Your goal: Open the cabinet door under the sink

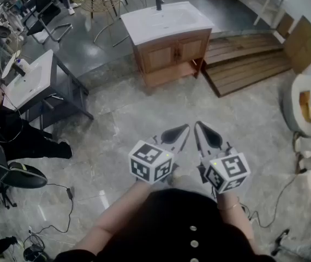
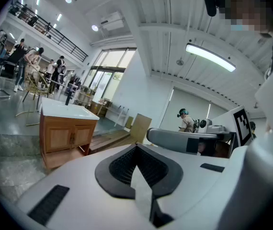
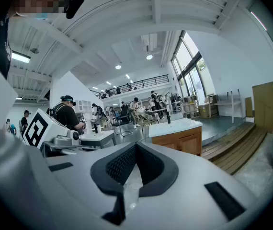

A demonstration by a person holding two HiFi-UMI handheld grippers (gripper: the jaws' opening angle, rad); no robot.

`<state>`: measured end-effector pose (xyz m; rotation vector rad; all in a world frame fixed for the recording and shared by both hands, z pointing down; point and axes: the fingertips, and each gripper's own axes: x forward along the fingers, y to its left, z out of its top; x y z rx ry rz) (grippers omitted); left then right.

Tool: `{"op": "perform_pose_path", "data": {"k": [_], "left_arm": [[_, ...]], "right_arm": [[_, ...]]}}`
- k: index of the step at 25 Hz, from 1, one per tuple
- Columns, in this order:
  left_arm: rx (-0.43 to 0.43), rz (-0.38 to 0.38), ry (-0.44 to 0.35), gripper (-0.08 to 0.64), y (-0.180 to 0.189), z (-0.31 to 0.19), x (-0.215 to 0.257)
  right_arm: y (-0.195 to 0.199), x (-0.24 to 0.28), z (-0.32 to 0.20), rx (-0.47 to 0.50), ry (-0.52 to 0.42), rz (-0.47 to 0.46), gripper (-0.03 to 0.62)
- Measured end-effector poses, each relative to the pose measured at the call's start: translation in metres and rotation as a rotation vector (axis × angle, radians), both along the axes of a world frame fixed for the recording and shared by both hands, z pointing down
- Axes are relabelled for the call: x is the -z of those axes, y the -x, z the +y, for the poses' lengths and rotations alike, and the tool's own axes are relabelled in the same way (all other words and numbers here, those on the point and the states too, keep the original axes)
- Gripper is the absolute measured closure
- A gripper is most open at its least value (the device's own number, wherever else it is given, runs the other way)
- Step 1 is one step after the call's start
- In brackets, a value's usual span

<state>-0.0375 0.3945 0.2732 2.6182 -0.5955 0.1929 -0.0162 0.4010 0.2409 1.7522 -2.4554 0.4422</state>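
A wooden cabinet (image 1: 173, 53) with two shut doors stands under a white sink (image 1: 163, 21) with a black tap, at the far middle of the floor. The same cabinet (image 2: 65, 138) shows at the left in the left gripper view, and the cabinet (image 3: 182, 142) lies right of centre in the right gripper view. My left gripper (image 1: 185, 127) and my right gripper (image 1: 198, 125) hang side by side near my body, well short of the cabinet. Both are shut and hold nothing.
A wooden ramp (image 1: 248, 61) lies right of the cabinet. A second white sink on a dark frame (image 1: 33, 86) stands at the left, with a seated person (image 1: 13, 135) beside it. A round white object (image 1: 305, 105) and cables lie at the right. Marble floor (image 1: 144, 113) stretches ahead.
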Motion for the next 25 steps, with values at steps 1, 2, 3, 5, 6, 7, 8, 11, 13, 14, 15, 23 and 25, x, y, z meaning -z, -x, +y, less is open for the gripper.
{"op": "perform_pose_path", "data": {"k": [1, 2, 3, 5, 6, 7, 8, 11, 13, 14, 15, 23, 25], "left_arm": [[-0.001, -0.001, -0.011, 0.554, -0.001, -0.004, 0.001], [-0.001, -0.001, -0.022, 0.554, -0.002, -0.007, 0.003], [0.0, 0.0, -0.032, 0.554, -0.003, -0.011, 0.004], [0.006, 0.006, -0.046, 0.554, -0.003, -0.019, 0.007], [0.009, 0.009, -0.05, 0.554, -0.002, -0.021, 0.008], [0.013, 0.01, -0.052, 0.554, -0.001, -0.022, 0.008], [0.016, 0.008, -0.053, 0.554, 0.001, -0.022, 0.008], [0.025, -0.001, -0.051, 0.554, 0.005, -0.021, 0.007], [0.025, 0.0, -0.045, 0.554, 0.007, -0.02, 0.005], [0.022, 0.0, -0.041, 0.554, 0.008, -0.019, 0.003], [0.019, -0.002, -0.04, 0.554, 0.008, -0.018, 0.002], [0.022, -0.006, -0.04, 0.554, 0.011, -0.028, -0.004], [0.026, -0.011, -0.05, 0.554, 0.017, -0.032, -0.004]], "right_arm": [[-0.002, 0.0, -0.002, -0.004, -0.006, 0.003, 0.591], [-0.003, 0.0, -0.004, -0.007, -0.012, 0.005, 0.591], [-0.005, 0.0, -0.007, -0.009, -0.018, 0.008, 0.591], [-0.007, -0.003, -0.01, -0.011, -0.022, 0.013, 0.592], [-0.007, -0.006, -0.011, -0.012, -0.019, 0.014, 0.592], [-0.007, -0.007, -0.011, -0.013, -0.015, 0.013, 0.592], [-0.006, -0.008, -0.01, -0.014, -0.012, 0.013, 0.592], [-0.004, -0.006, -0.01, -0.013, -0.015, 0.025, 0.592], [-0.001, -0.005, -0.01, -0.01, -0.018, 0.032, 0.592], [0.0, -0.005, -0.01, -0.009, -0.019, 0.033, 0.591], [0.002, -0.005, -0.01, -0.007, -0.02, 0.032, 0.592], [0.009, -0.015, -0.02, -0.019, -0.006, 0.031, 0.591], [0.01, -0.016, -0.025, -0.037, 0.004, 0.03, 0.591]]}}
